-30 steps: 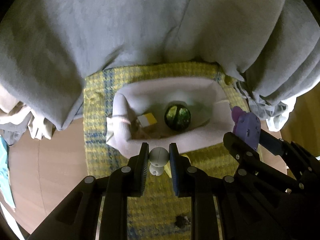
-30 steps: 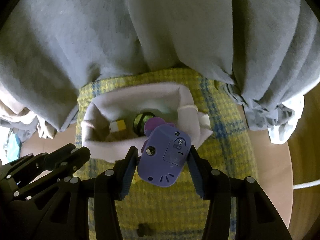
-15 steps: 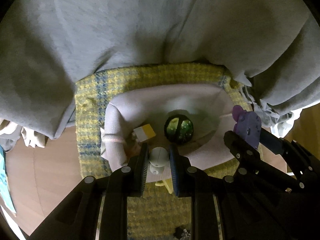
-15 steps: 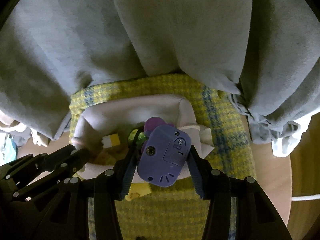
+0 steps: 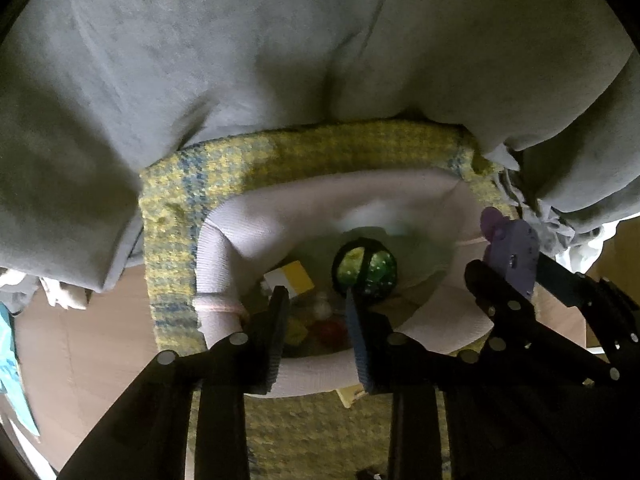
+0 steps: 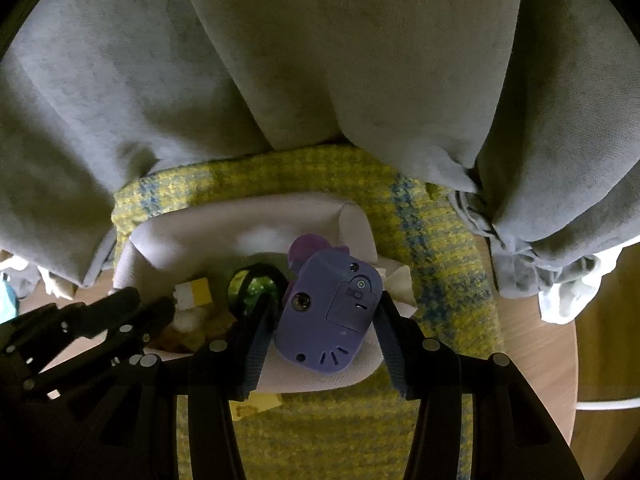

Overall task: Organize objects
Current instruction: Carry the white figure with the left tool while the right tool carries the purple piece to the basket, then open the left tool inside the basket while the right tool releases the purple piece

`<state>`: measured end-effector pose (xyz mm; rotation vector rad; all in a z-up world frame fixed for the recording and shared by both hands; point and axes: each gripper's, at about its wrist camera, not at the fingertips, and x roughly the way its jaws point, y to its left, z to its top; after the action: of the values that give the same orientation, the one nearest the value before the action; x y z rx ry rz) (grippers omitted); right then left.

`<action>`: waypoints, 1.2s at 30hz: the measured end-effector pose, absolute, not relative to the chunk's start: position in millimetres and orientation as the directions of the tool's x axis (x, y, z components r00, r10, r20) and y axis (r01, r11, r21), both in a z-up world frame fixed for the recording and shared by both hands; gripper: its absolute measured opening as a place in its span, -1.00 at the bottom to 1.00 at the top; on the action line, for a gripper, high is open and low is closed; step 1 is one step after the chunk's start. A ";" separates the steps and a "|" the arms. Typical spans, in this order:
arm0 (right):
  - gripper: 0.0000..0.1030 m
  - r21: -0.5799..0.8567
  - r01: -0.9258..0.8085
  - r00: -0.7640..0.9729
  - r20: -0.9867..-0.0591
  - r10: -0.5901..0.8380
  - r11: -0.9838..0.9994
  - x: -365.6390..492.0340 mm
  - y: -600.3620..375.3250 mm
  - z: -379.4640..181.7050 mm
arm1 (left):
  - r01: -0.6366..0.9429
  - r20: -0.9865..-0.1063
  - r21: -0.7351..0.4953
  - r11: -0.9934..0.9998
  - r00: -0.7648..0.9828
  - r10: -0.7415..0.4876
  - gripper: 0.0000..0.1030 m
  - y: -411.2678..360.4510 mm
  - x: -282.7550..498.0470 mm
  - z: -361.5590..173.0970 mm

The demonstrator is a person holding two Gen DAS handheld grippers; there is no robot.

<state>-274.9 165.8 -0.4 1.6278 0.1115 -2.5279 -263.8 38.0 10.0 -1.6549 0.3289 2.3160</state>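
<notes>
A grey blanket point(image 5: 280, 60), creased into deep folds, fills the far half of both views and hangs over the far edge of a yellow-and-blue woven mat point(image 6: 432, 248). The mat is laid on a light wooden surface point(image 5: 80, 344), which is seen bare at the near left and again at the right, where a white cable point(image 6: 604, 403) lies across it. Crumpled white cloth point(image 6: 568, 296) is bunched under the blanket's right end, a turquoise item point(image 5: 12, 372) is cut off at the left edge, and the light is dim.
</notes>
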 end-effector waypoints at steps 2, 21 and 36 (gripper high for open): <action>-0.03 0.002 0.156 -0.411 -0.909 -0.067 -0.988 -274.5 164.8 -0.1 | -0.347 -0.947 0.035 -0.937 -0.311 0.080 -0.37 36.6 -263.7 10.6; 0.13 0.099 0.222 -0.326 -0.930 -0.169 -0.970 -295.7 153.7 -11.7 | -0.287 -0.932 0.103 -0.952 -0.363 0.008 0.12 10.9 -275.0 25.4; 0.26 0.065 0.202 -0.369 -0.919 -0.137 -0.977 -268.7 163.9 7.7 | -0.321 -0.920 0.105 -0.941 -0.390 0.030 0.16 4.9 -240.5 41.9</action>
<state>-268.7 163.9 7.7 1.6303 0.0867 -2.4402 -240.5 4.9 41.9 -1.5956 0.3950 2.4231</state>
